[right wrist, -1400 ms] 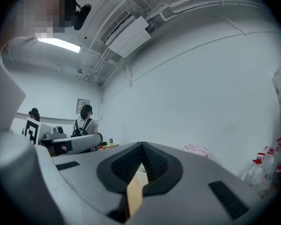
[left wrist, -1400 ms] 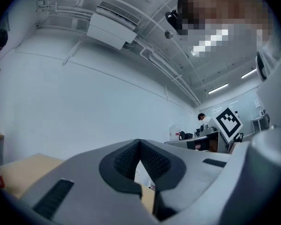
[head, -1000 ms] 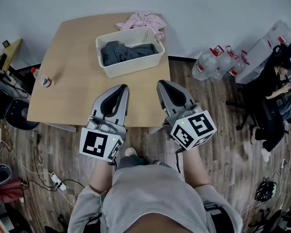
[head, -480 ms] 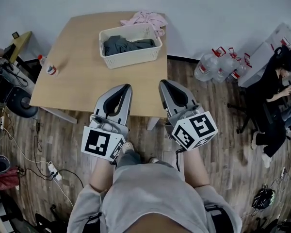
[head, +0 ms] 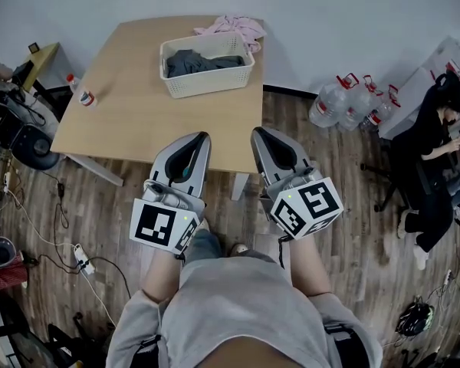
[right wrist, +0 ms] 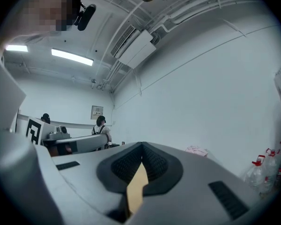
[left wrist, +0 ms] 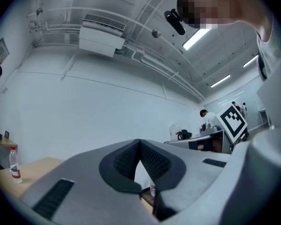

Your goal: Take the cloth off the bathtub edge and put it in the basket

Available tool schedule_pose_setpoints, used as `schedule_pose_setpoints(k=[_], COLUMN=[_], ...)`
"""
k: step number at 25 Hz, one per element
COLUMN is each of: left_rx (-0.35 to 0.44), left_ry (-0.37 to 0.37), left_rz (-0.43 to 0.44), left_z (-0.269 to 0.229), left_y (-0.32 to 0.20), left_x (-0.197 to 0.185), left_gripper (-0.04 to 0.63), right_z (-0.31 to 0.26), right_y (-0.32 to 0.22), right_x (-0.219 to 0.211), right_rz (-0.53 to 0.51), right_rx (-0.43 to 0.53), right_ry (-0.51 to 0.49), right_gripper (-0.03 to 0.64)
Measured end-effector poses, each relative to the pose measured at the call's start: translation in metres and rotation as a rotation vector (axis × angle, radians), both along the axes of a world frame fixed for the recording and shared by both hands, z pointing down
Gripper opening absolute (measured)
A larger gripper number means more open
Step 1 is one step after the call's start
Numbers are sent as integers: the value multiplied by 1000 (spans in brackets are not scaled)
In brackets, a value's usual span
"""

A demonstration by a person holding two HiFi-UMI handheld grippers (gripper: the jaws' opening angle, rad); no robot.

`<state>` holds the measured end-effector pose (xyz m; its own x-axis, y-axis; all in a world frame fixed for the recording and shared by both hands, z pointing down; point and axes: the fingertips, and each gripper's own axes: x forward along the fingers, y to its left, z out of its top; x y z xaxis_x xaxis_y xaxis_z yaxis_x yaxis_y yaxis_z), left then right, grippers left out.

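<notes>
Head view: both grippers are held side by side above the person's lap, near the table's [head: 130, 121] near edge and pointing toward it. The left gripper [head: 193, 140] and the right gripper [head: 261, 135] each have their jaws together and carry nothing. A white basket [head: 245, 71] stands at the far right part of the table, with a dark grey cloth [head: 195, 61] lying inside it. A pink cloth [head: 230, 27] lies bunched on the table's far edge, just behind the basket. A small bottle [head: 83, 95] stands near the table's left edge. Large water jugs [head: 345, 102] stand on the floor to the right, by the wall.

Left gripper view: the left gripper's [left wrist: 139, 142] jaws meet at their tips, with nothing caught between them. The small bottle [left wrist: 14, 163] stands on the table [left wrist: 35, 168] at the far left. The right gripper's marker cube [left wrist: 233, 120] shows at the right.

Right gripper view: the right gripper's [right wrist: 141, 146] jaws are closed tip to tip and empty; a tan strip of the table [right wrist: 136, 191] shows through the gap lower down. The pink cloth [right wrist: 196, 150] is just visible beyond the right jaw, and the water jugs [right wrist: 267, 170] stand at the far right.
</notes>
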<state>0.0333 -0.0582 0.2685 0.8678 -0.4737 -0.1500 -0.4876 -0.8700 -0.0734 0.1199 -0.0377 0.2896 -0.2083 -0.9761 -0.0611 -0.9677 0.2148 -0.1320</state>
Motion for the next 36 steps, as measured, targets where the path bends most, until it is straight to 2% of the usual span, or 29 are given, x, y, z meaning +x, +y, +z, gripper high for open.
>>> schedule_pose_setpoints(k=[16,36], left_rx=[5,10], left_ry=[-3,-6], left_rz=[1,-4], left_z=[3,3], left_y=[52,53], left_x=[7,9], left_gripper=[-3,-3], right_z=[2,4], right_y=[50,50], right_x=[0,1], right_rz=[-13,-19], right_rx=[6,10], right_ry=[26,22], right_gripper=[9,11])
